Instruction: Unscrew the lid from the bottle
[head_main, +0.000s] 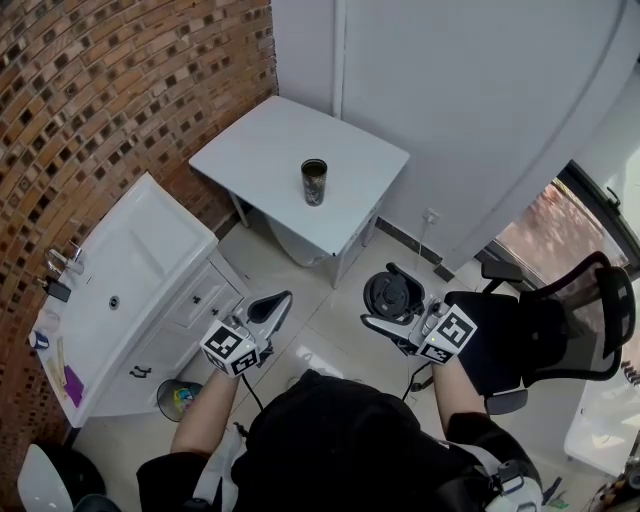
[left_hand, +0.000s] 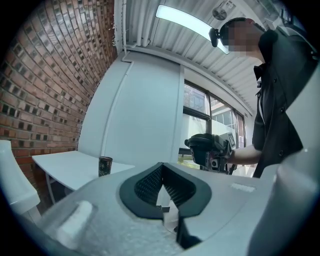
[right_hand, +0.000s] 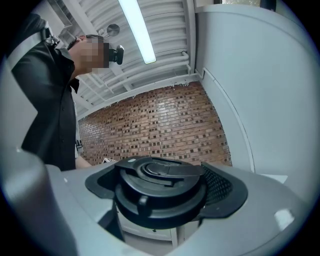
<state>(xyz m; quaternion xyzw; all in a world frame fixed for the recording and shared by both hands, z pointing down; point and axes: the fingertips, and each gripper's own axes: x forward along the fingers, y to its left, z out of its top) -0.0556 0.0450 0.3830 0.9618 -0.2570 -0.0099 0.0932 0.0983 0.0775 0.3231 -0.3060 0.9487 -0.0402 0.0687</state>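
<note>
A dark, open-topped bottle (head_main: 314, 182) stands upright on the small white table (head_main: 260, 150); it also shows far off in the left gripper view as the bottle (left_hand: 105, 166). The round black lid (head_main: 392, 295) is off the bottle and held low over the floor, well short of the table, with my right gripper (head_main: 393, 306) shut on it. In the right gripper view the lid (right_hand: 159, 186) fills the space between the jaws of the right gripper (right_hand: 160, 192). My left gripper (head_main: 272, 306) is shut and empty, its ribbed pads (left_hand: 150, 186) meeting.
A white sink cabinet (head_main: 120, 280) stands along the brick wall (head_main: 120, 90) at the left. A black office chair (head_main: 560, 320) is at the right. A small bin (head_main: 178, 398) sits on the tiled floor by the cabinet.
</note>
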